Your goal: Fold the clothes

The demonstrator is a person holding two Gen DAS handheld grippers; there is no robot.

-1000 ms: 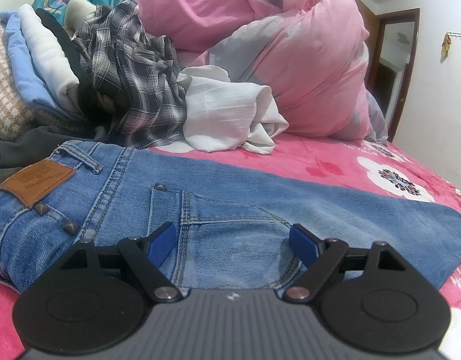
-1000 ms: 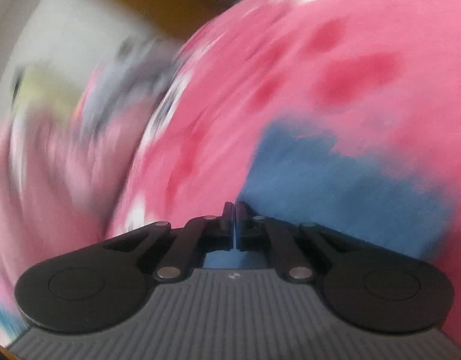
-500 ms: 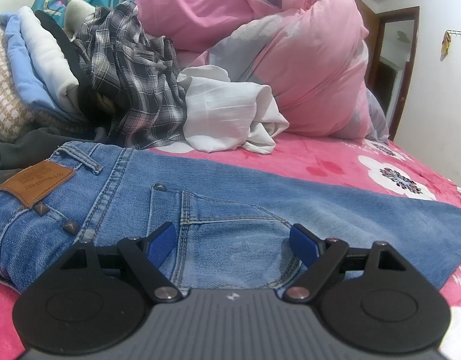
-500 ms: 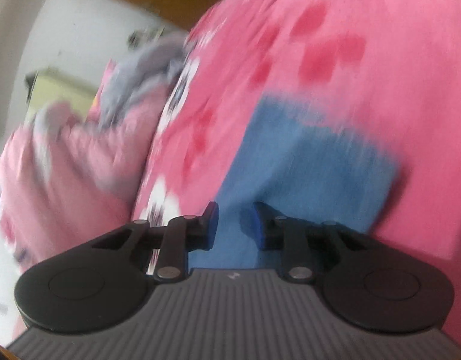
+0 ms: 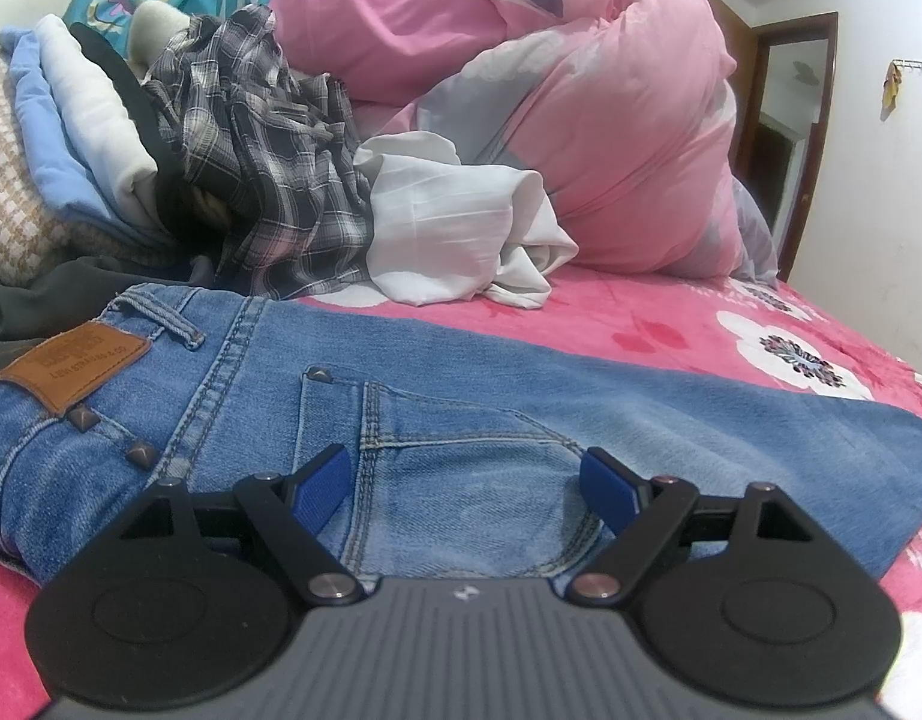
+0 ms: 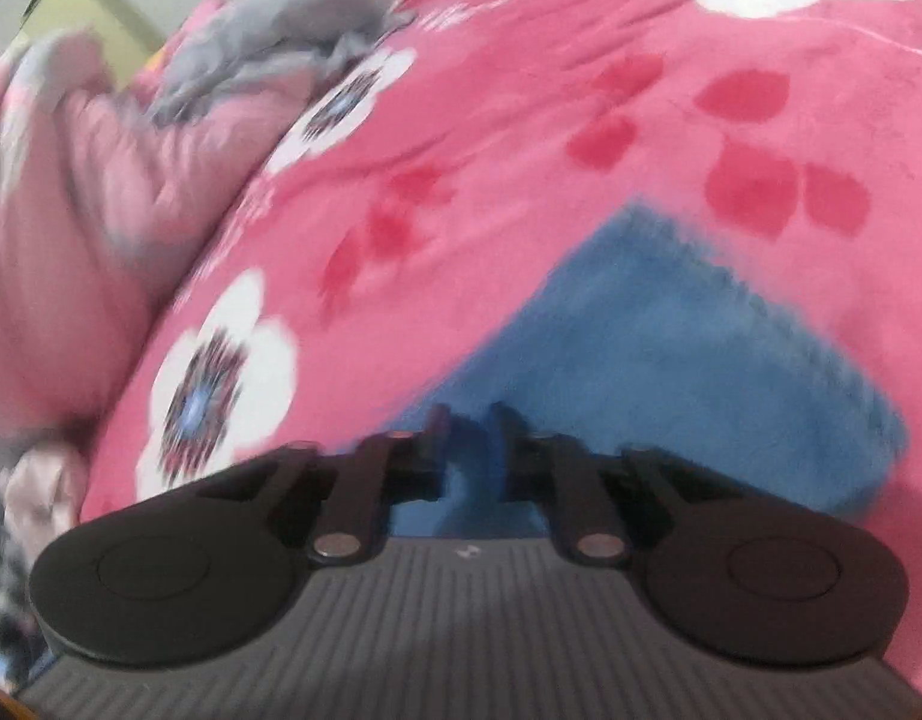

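Denim jeans: left gripper jaws apart above the pocket; right gripper jaws just closed, pinching the hem — lift it evenly.

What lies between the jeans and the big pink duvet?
In the left wrist view, a crumpled white garment lies between the jeans and the pink duvet, on the pink floral blanket.

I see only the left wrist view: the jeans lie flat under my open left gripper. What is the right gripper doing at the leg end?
Observer: The right gripper has just been closing. A fold of the jeans stands between its jaws and looks pinched, though the picture is blurred.
Operator: Is anything lying on that leg end?
Observer: No. Beyond the gripper the leg end lies bare on the flowered blanket, and the duvet is well apart from it.
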